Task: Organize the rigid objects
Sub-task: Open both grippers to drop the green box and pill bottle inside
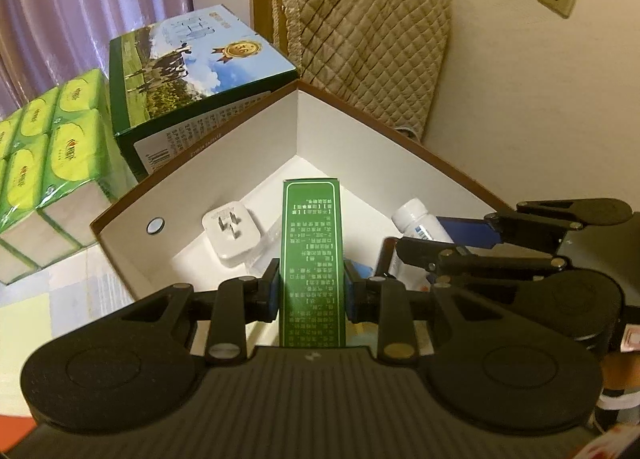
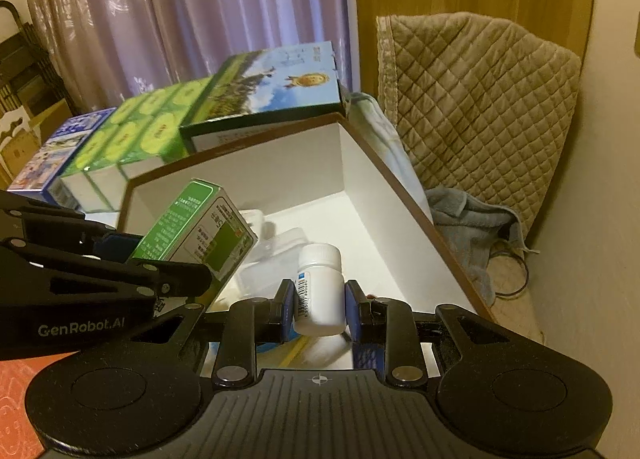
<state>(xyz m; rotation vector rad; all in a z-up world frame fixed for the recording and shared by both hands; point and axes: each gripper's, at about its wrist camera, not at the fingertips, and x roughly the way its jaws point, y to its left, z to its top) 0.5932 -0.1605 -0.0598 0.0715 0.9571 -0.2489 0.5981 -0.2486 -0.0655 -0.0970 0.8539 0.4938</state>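
My left gripper (image 1: 311, 287) is shut on a green medicine box (image 1: 312, 259) and holds it over the open white storage box (image 1: 240, 163) with a brown rim. My right gripper (image 2: 319, 301) is shut on a white pill bottle (image 2: 320, 287) just inside the same storage box (image 2: 380, 211). The green box (image 2: 200, 227) and the left gripper show at the left of the right wrist view. The bottle (image 1: 420, 219) and the right gripper show at the right of the left wrist view. A white plug adapter (image 1: 232, 231) lies on the box floor, beside clear plastic.
A green milk carton (image 1: 192, 75) and packs of green tissues (image 1: 44, 147) stand left of the storage box. A quilted tan cloth (image 1: 368, 43) hangs behind it, against the wall. A grey towel (image 2: 472, 219) lies to the right. Curtains hang behind.
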